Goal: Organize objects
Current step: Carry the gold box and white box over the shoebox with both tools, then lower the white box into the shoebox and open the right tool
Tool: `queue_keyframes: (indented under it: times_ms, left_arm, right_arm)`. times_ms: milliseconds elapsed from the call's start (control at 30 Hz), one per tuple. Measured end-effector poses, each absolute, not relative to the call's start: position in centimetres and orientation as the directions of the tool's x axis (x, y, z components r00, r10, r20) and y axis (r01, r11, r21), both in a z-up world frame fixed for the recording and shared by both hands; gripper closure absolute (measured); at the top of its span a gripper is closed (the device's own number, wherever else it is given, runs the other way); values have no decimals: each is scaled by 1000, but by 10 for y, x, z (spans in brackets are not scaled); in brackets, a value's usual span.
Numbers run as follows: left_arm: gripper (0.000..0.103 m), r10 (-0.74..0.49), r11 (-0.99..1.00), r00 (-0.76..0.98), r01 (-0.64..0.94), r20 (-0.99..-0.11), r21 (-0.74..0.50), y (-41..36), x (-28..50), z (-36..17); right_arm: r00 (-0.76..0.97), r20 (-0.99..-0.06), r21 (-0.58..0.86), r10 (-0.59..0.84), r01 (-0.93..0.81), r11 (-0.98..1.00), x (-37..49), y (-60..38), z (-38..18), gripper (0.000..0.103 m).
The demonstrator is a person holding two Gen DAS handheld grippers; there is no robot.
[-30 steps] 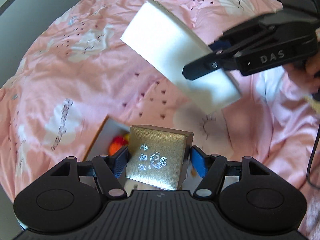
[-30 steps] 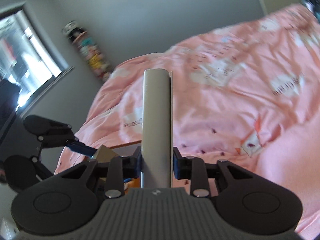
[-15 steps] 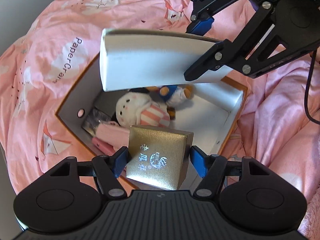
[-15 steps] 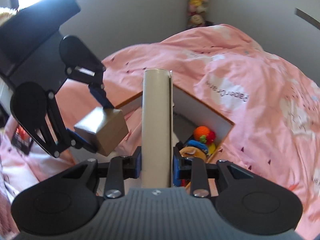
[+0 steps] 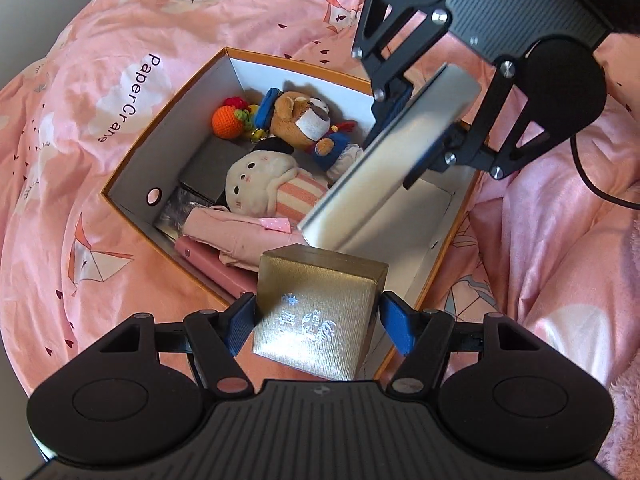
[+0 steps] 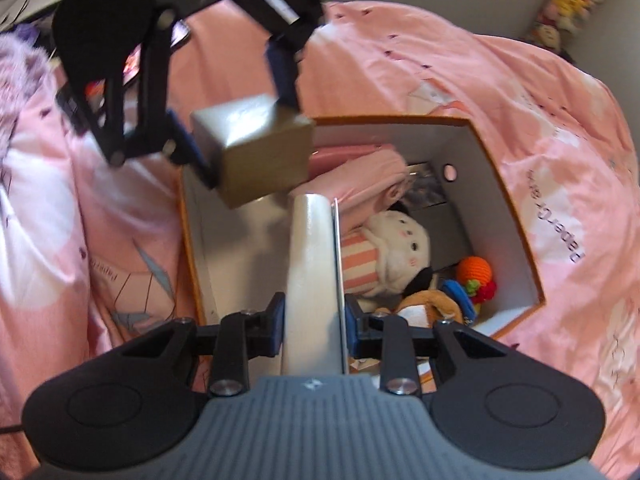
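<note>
Both hands have just swung in over the storage box (image 5: 132,152) w/ orange rim sitting on the pink duvet (image 5: 100,32); a sec ago you were out over bare bedding, the box barely in view. Your left gripper (image 5: 316,312) is clenched on the gold gift box (image 5: 320,312), blue pads pressing both side faces, holding it above the box's near edge, not yet inside. Your right gripper (image 6: 314,320) is clamped on the flat silver box (image 6: 314,280) by its thin sides; it has rolled a lot since a sec ago, so the slab now points edge-on and tilted down into the open bay. In the left view the silver box (image 5: 392,160) hangs over the bare white floor on the box's right half, not touching the floor as far as I can tell. Contents sit on the other half: white plush (image 5: 264,184), bear plush (image 5: 300,116), orange knit ball (image 5: 228,120), pink pouch (image 5: 236,236). Meaning for the task: transport looks basically done, both items are staged for drop-in. Free bay is narrow, so prob. lower the silver box first, flat or along the wall, then the gold one beside it. Grippers are close together, watch for a clash.
</note>
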State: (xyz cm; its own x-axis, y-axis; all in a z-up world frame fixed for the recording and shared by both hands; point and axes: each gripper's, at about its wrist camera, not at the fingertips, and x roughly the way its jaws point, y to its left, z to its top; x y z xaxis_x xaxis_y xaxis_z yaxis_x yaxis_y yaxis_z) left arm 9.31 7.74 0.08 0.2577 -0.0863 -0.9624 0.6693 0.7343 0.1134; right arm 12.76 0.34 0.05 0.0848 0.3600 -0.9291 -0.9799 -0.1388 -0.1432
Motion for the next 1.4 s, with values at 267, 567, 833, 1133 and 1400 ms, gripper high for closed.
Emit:
queue_keyframes:
  times_ms: [267,567,833,1133,1400]
  left_arm:
    - [25,-91,779,230,623,-969,75,82,103,6]
    - [25,-70,732,230,673,-971,107,76,102,1]
    - [25,-76,738,231,668,-970,101,79,105,-5]
    - [25,-72,766,230,636,-971,94,78,113,-8]
    - [25,-65,768,211,634,-975,86,74,115,-11]
  right_arm:
    - [28,-935,-134,354,-950,-281,119,22,-14,72]
    - [139,-938,-286,318,-828,-483,96,33,-53,72]
    - [139,-964,-224,226,-883,-412,109,38,-63,72]
    - [17,-984,-71,179,-950,-303,128,42,-53,67]
    - [-220,-967,210,128,-974,-90,156,43,-52,85]
